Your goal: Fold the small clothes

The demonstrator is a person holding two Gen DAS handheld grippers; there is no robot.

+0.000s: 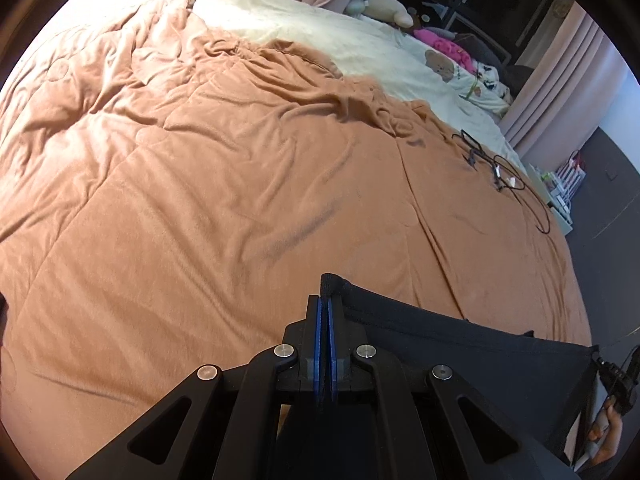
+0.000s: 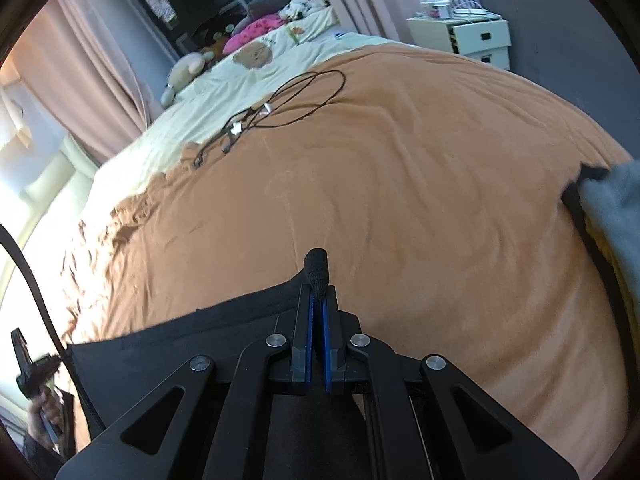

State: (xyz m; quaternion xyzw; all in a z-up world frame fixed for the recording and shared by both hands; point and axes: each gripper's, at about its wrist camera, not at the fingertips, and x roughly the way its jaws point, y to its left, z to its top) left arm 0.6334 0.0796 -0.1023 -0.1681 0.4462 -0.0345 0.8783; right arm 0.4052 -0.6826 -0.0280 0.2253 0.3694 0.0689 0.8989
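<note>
**Black garment stretched between two clenched grippers above the bed**

The left gripper (image 1: 324,300) is seen with its blue pads pressed together, and a corner of the black garment (image 1: 460,356) is pinched between them, a small tuft poking out past the tips. The right gripper (image 2: 317,292) is likewise clamped on the opposite corner, a rolled nub of cloth standing up above its fingers. The garment is held taut between the two, spread as a dark sheet over the near edge of the bed, its top hem drawn straight across. Whether the cloth touches the blanket (image 1: 240,200) cannot be told.

The orange blanket is spread wide over the bed, rumpled toward the far side, where a cream sheet (image 1: 304,28) is exposed. A black cable (image 2: 288,108) is looped on the blanket near the sheet's border. Plush toys (image 2: 188,70) are piled at the far end. A grey cloth (image 2: 612,216) is glimpsed at the bed's right edge in the right view. A white drawer unit (image 2: 472,36) is set beyond the bed. Each handle is gripped by a hand (image 1: 606,436).
</note>
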